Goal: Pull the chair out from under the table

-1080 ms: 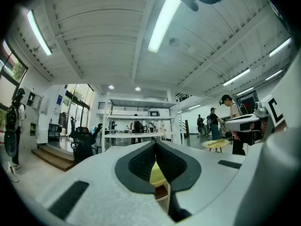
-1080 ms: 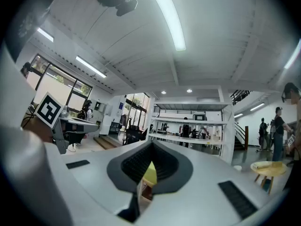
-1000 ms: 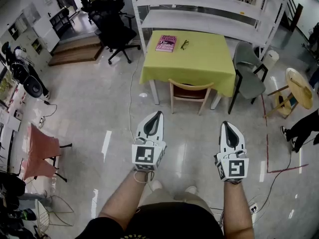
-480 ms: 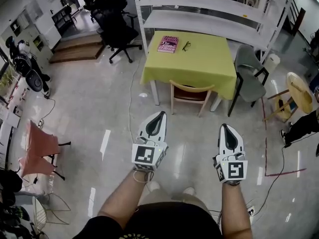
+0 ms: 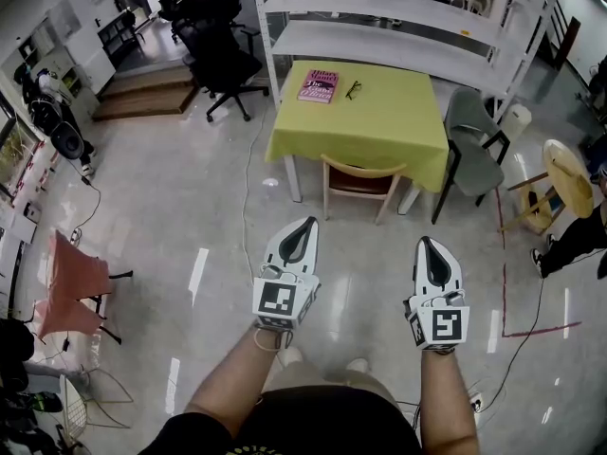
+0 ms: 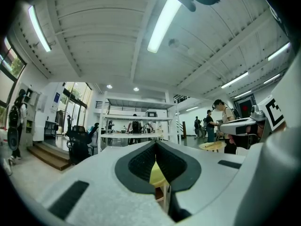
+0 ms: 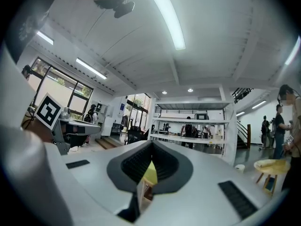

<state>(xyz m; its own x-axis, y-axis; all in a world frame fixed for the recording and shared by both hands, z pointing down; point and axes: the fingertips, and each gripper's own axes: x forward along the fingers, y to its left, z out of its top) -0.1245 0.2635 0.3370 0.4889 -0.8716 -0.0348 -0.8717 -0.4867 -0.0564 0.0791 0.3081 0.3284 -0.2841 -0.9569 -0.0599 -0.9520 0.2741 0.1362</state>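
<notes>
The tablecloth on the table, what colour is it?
The tablecloth is yellow-green. It shows best in the head view.

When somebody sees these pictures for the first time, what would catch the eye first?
The table with its bright yellow-green cloth stands out at the top middle of the head view, with a pink book and glasses on it. A wooden chair is tucked under its near edge. Nearer the person, the left gripper and right gripper are shut, empty and short of the chair.
</notes>
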